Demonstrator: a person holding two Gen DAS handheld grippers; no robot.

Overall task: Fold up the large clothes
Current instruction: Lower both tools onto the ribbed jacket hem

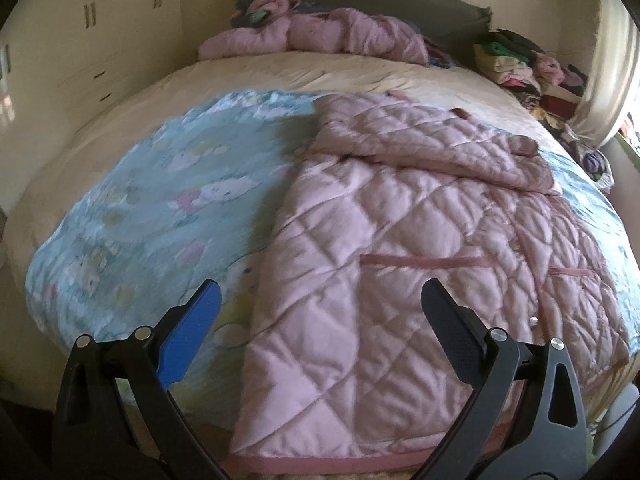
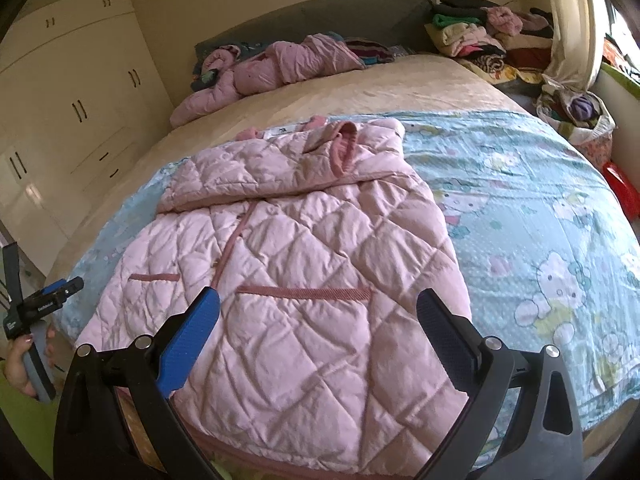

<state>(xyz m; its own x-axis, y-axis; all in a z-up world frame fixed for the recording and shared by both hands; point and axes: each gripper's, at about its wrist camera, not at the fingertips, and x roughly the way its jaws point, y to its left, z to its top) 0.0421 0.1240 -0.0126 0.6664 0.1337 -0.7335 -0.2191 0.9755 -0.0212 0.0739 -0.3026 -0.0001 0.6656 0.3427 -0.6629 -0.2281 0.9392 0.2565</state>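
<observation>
A pink quilted coat (image 1: 400, 248) (image 2: 288, 264) lies flat on a light blue cartoon-print blanket (image 1: 160, 200) (image 2: 520, 216) on the bed, hem toward me, with both sleeves folded across its upper part. My left gripper (image 1: 320, 300) hovers open above the coat's hem on its left side, nothing between its fingers. My right gripper (image 2: 318, 308) hangs open over the lower half of the coat, near the pocket trim, also holding nothing. In the right wrist view the left gripper (image 2: 60, 290) appears at the far left, held by a hand (image 2: 20, 364).
A second crumpled pink jacket (image 1: 320, 32) (image 2: 264, 68) lies near the grey headboard (image 2: 320, 16). Piles of folded clothes (image 1: 524, 68) (image 2: 480, 36) are stacked at the bed's far right. Cream wardrobes (image 2: 68, 92) stand along the left wall. A curtain (image 1: 612, 60) hangs at right.
</observation>
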